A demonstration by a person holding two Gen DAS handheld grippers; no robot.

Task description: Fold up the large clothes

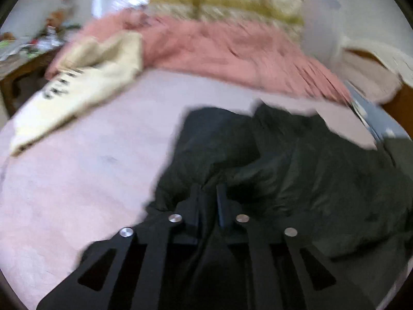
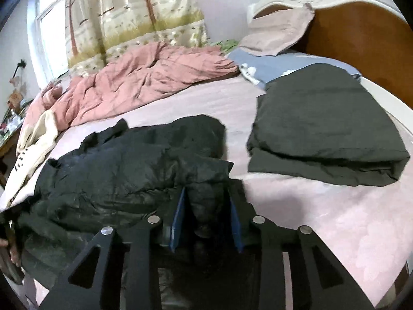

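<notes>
Black fabric of the dark jacket (image 1: pixel 271 160) fills the near part of the left wrist view, and the left gripper (image 1: pixel 210 193) has its fingers drawn together, pinching a fold of it. This jacket lies crumpled at the near edge of the bed (image 1: pixel 77 180), on its pale pink sheet. Farther off, a cream garment (image 1: pixel 85 77) with dark lettering rests against a rumpled pink duvet (image 1: pixel 219 51) along the bed's far edge.

Seen from the right wrist, the right gripper (image 2: pixel 207 201) holds its blue-padded fingers partly apart with a bunch of the jacket (image 2: pixel 129 170) between them; whether the pads press it I cannot tell. A folded dark garment (image 2: pixel 325 129) lies apart toward the headboard (image 2: pixel 361 38).
</notes>
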